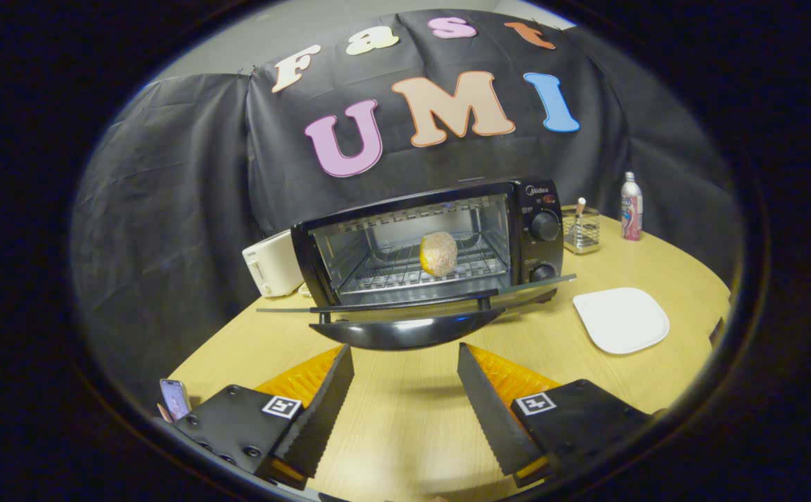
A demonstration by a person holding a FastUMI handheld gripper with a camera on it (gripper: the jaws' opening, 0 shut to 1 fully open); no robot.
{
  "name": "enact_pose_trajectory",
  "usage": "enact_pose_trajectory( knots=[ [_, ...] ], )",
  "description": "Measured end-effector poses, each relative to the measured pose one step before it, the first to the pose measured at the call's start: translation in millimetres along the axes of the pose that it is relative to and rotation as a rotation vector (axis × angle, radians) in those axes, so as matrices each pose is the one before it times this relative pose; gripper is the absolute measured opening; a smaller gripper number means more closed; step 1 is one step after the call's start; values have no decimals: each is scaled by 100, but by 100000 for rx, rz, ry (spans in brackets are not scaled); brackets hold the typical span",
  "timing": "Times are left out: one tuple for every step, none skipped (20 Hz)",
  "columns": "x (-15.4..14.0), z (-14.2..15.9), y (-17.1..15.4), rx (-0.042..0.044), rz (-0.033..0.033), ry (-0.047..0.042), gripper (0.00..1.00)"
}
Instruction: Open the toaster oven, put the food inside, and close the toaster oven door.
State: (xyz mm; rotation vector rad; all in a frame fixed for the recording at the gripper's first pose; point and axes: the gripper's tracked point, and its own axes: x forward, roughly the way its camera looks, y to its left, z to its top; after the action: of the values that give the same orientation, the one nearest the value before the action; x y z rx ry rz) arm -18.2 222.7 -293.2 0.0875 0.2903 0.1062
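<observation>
While the tool point(405, 362) gapes empty, food point(438, 253) sits inside toaster oven point(440, 244).

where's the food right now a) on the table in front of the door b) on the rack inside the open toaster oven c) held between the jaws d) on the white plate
b: the round bread roll sits on the wire rack inside the toaster oven, whose door hangs open; the white plate is bare and the gripper has its jaws apart, holding nothing.
</observation>
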Motion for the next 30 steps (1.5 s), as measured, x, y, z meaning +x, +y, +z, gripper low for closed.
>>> enact_pose_trajectory(
  knots=[
    [372, 625, -45, -2227, -1316, -1225, 95],
    [323, 667, 228, -851, 43, -1138, 95],
    [439, 321, 337, -173, 546, -29, 95],
    [325, 567, 149, 181, 262, -387, 95],
    [458, 593, 73, -147, -120, -575, 95],
    [457, 600, -35, -205, -513, -670, 95],
    [560, 467, -162, 57, -1081, -572, 95],
    [564, 482, -6, 170, -273, -265, 95],
    [574, 529, 90, 412, -405, -255, 95],
    [666, 467, -95, 129, -950, 78, 95],
    [531, 550, -288, -213, -1528, -212, 95],
    [284, 686, -221, -750, -1459, -847, 95],
    [67, 621, 86, -769, -722, -941, 96],
    [-102, 512, 162, -97, 247, -1010, 96],
    [-291, 540, 380, -103, 1018, -1034, 95],
    [-283, 630, 308, -268, 882, -1170, 95],
    [-339, 645, 141, -742, 606, -1052, 95],
    [-307, 646, 19, -925, -39, -694, 95],
    [-420, 680, 44, -960, 4, -866, 95],
    [-364, 826, 73, -952, 286, -1346, 95],
    [-483, 962, 30, -851, 371, -1308, 95],
    [-479, 888, 5, -542, 479, -1466, 95],
    [-444, 965, 78, -197, 485, -1372, 95],
    [-345, 1137, -24, -495, 692, -1896, 95],
    [-383, 1085, -116, -1073, -323, -1834, 95],
    [-241, 1006, -346, -1428, -885, -1320, 95],
    [-279, 810, -236, -1146, -455, -1411, 95],
    [-286, 937, 9, -375, 345, -1246, 95],
    [-294, 781, 51, 420, 498, -1195, 95],
    [-262, 714, -107, 511, 98, -1217, 95]
  ],
)
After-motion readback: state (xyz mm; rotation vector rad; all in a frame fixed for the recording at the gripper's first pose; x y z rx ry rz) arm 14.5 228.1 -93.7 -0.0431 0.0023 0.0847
